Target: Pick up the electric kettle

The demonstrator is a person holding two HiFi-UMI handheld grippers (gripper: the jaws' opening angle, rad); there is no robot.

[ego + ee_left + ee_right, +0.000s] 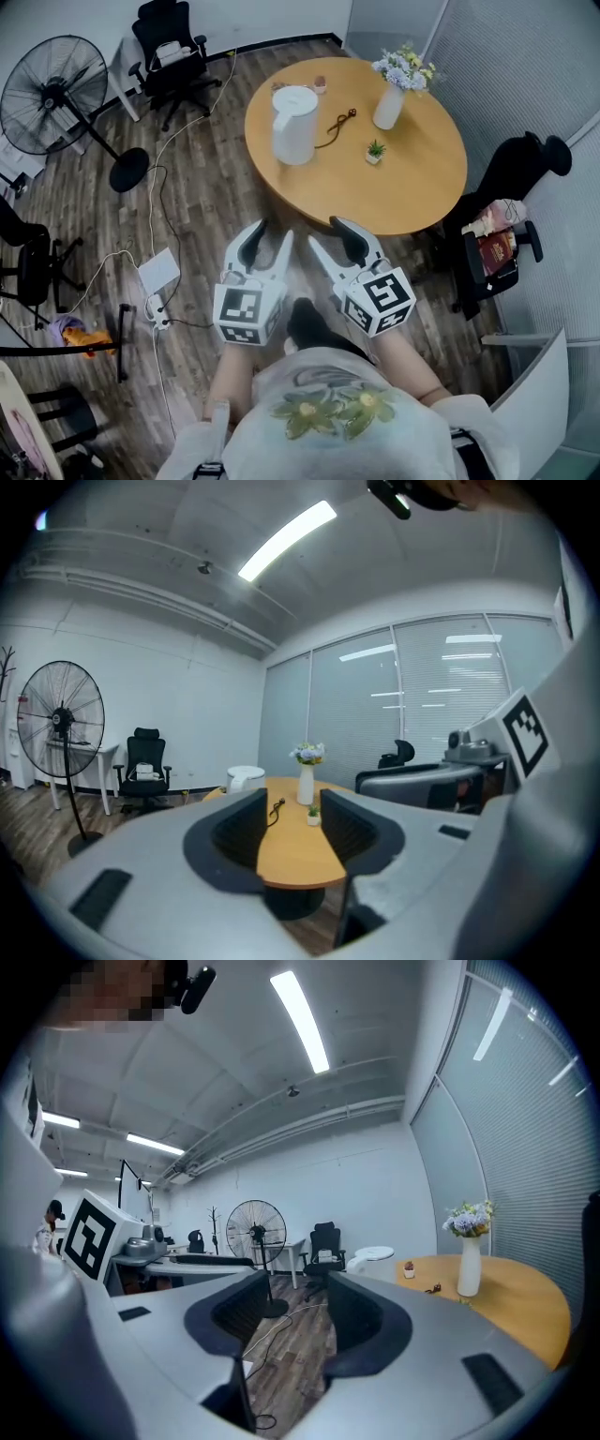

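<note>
Kettle (pixel 294 125) sits far off on the counter (pixel 412 192); left gripper (pixel 271 236) and right gripper (pixel 328 234) both hang open and empty, ready to reach it.

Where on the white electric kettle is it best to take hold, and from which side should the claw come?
Probably the narrow part on the upper left of the kettle, seemingly its handle, though unclear. Come from the head view's left: the kettle stands upright near that table edge, while cord and plant lie to its right.
</note>
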